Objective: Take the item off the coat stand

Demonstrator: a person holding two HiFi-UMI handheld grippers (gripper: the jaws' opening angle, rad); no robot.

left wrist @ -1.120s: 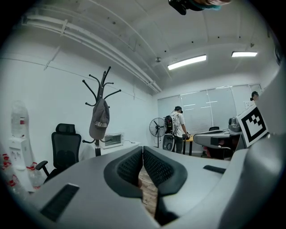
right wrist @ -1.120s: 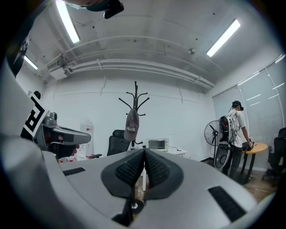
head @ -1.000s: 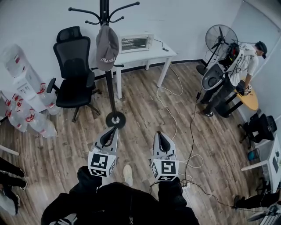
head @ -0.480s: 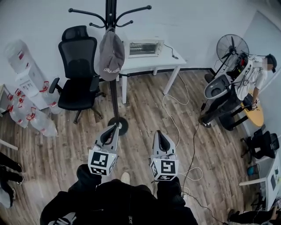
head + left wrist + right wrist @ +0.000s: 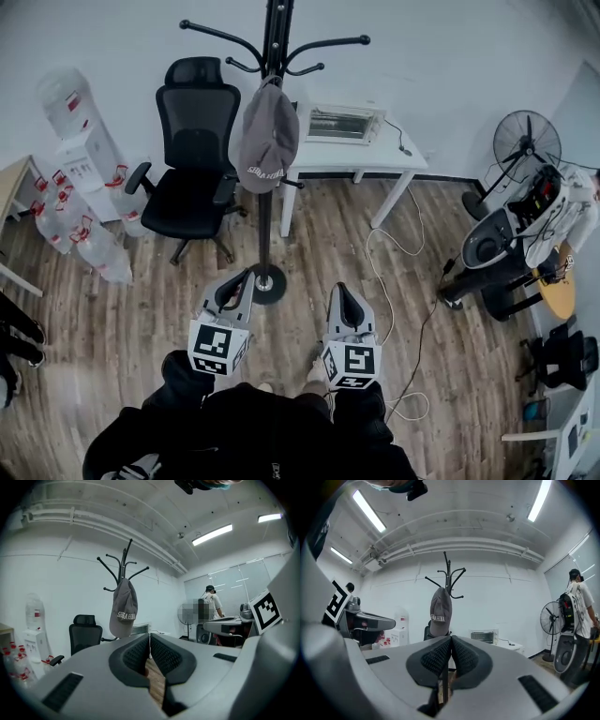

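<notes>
Both grippers are held out level in front of the person, side by side. On the left gripper the jaws are pressed together with nothing between the pads, and the right gripper is the same — closed and empty. Beneath them lies wood floor, and just beyond the left gripper's tip sits the round base of the coat stand. Its black pole rises from there to a crown of curved hooks.

The task's item, a grey baseball cap with white lettering, hangs from a hook high on the stand, draped against the pole. In both gripper views it shows ahead and above the closed jaws, well apart from them.

Behind the stand, a black office chair stands to the left and a white table to the right, with a small heater on top. A white cable trails across the floor from the table. Further left are a water dispenser and some water bottles; at the far right are a pedestal fan and another person.

Nothing of the task proper is done yet — the cap is on its hook and neither gripper touches it. What is left, by my reckoning, is to close in on the stand, raise a gripper to the cap, open its jaws, pinch the fabric or brim, and lift the cap up and clear of the hook.
</notes>
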